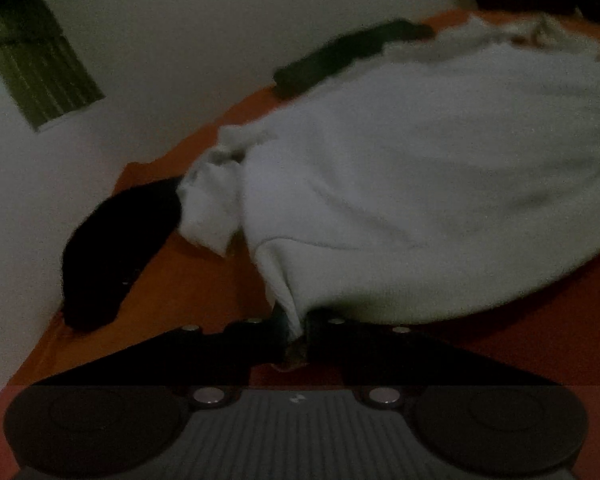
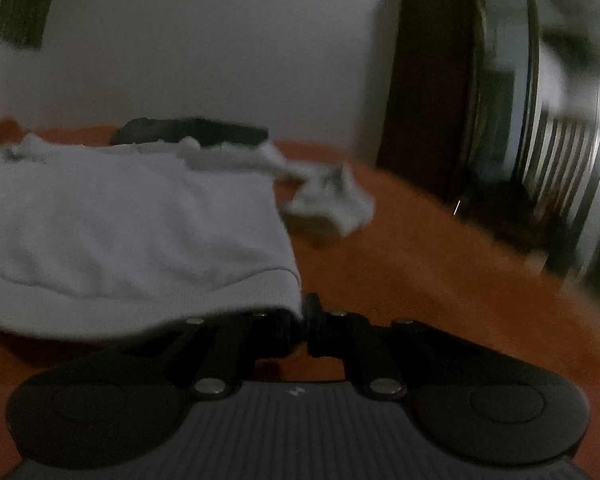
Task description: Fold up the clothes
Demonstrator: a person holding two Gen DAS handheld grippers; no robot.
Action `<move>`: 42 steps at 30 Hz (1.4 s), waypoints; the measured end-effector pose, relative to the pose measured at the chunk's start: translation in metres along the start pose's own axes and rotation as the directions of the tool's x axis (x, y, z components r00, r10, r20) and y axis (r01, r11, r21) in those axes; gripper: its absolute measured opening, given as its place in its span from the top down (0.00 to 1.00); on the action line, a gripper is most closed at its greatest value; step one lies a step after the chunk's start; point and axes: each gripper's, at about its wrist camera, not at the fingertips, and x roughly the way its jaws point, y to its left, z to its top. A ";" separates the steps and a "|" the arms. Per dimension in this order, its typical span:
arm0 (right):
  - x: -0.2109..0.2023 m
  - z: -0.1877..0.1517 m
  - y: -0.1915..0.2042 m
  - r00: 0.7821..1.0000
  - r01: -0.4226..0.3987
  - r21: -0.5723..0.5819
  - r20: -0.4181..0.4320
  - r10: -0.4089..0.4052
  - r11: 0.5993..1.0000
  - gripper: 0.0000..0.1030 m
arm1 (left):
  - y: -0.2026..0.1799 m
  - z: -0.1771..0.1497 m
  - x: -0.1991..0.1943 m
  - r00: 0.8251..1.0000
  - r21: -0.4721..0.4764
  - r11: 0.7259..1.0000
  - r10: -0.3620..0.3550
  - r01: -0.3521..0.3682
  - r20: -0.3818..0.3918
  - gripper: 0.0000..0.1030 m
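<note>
Clamping the left gripper (image 1: 294, 334) on a corner of the white garment (image 1: 420, 168), I am seeing its jaws pinched together with cloth bunched between them. The right gripper (image 2: 302, 330) is likewise closing on the opposite hem corner of the same garment (image 2: 120, 216). The garment is lying spread across the orange bed cover (image 2: 420, 272), one sleeve (image 2: 328, 200) trailing to the side. Dark clothing (image 1: 116, 256) is resting just beside it, and a dark flat item (image 2: 192, 132) is sitting behind it along the wall (image 2: 220, 40). A small pale mark is showing on each gripper body; I cannot read it.
</note>
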 end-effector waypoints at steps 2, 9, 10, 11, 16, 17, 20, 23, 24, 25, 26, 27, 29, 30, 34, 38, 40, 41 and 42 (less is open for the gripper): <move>-0.013 0.005 -0.002 1.000 0.016 -0.012 0.024 -0.015 1.000 0.93 | 0.003 0.001 -0.010 1.000 -0.023 1.000 -0.018 0.018 0.004 0.94; 0.002 -0.025 -0.023 0.983 -0.072 0.091 -0.161 0.086 0.993 0.86 | 0.006 -0.049 0.018 0.989 -0.054 0.996 -0.084 0.078 -0.123 0.87; 0.000 -0.026 -0.029 0.981 -0.086 0.116 -0.164 0.104 0.990 0.71 | 0.010 -0.050 0.015 0.989 -0.070 0.994 -0.088 0.080 -0.118 0.81; -0.005 -0.025 -0.036 0.980 -0.087 0.139 -0.167 0.110 0.987 0.63 | 0.017 -0.051 0.011 0.986 -0.090 0.991 -0.106 0.095 -0.129 0.70; -0.034 -0.032 -0.078 0.966 -0.089 0.251 -0.213 0.145 0.964 0.68 | 0.053 -0.066 -0.015 0.980 -0.132 0.989 -0.093 0.070 -0.174 0.62; -0.039 -0.027 -0.082 0.970 -0.099 0.255 -0.193 0.151 0.962 0.71 | 0.060 -0.064 -0.019 0.981 -0.154 0.987 -0.075 0.047 -0.182 0.60; -0.040 -0.005 -0.081 0.980 -0.134 0.206 -0.119 0.160 0.969 0.84 | 0.067 -0.031 -0.027 0.994 -0.188 0.980 -0.073 0.058 -0.077 0.47; -0.019 0.023 -0.059 0.973 -0.217 0.169 -0.046 0.227 0.961 0.92 | 0.047 0.021 -0.012 0.985 -0.165 0.974 -0.141 0.156 0.100 0.20; -0.009 0.033 -0.047 0.967 -0.248 0.153 -0.020 0.254 0.957 0.92 | 0.033 0.039 -0.001 0.968 -0.166 0.961 -0.196 0.221 0.156 0.20; 0.001 0.041 -0.034 0.960 -0.279 0.136 0.004 0.281 0.951 0.92 | 0.016 0.056 0.013 0.947 -0.162 0.943 -0.257 0.289 0.192 0.20; 0.013 0.046 -0.020 0.952 -0.306 0.125 0.012 0.307 0.944 0.92 | -0.003 0.070 0.029 0.929 -0.162 0.928 -0.299 0.336 0.217 0.20; 0.025 0.048 -0.006 0.943 -0.331 0.120 0.011 0.332 0.936 0.92 | -0.019 0.078 0.040 0.922 -0.169 0.921 -0.310 0.352 0.232 0.14; 0.049 0.048 0.022 0.923 -0.381 0.114 -0.002 0.384 0.918 0.90 | -0.054 0.085 0.069 0.922 -0.175 0.918 -0.316 0.357 0.225 0.02; 0.063 0.038 0.035 0.915 -0.395 0.110 -0.044 0.402 0.912 0.89 | -0.068 0.079 0.085 0.939 -0.168 0.931 -0.294 0.324 0.181 0.00; 0.087 0.015 0.058 0.910 -0.388 0.081 -0.123 0.395 0.918 0.78 | -0.067 0.037 0.121 0.941 -0.293 0.894 -0.309 0.338 0.141 0.00; 0.089 0.017 0.062 0.917 -0.371 0.064 -0.133 0.376 0.927 0.75 | -0.041 0.027 0.126 0.888 -0.325 0.827 -0.439 0.459 0.136 0.00; 0.092 0.019 0.062 0.917 -0.370 0.062 -0.135 0.375 0.927 0.75 | -0.039 0.023 0.125 0.882 -0.277 0.838 -0.451 0.471 0.136 0.00; 0.092 0.019 0.062 0.917 -0.369 0.062 -0.135 0.374 0.927 0.75 | -0.041 0.025 0.125 0.886 -0.273 0.843 -0.446 0.464 0.130 0.00; 0.093 0.018 0.062 0.918 -0.369 0.061 -0.134 0.374 0.928 0.75 | -0.043 0.027 0.125 0.889 -0.269 0.848 -0.440 0.457 0.125 0.00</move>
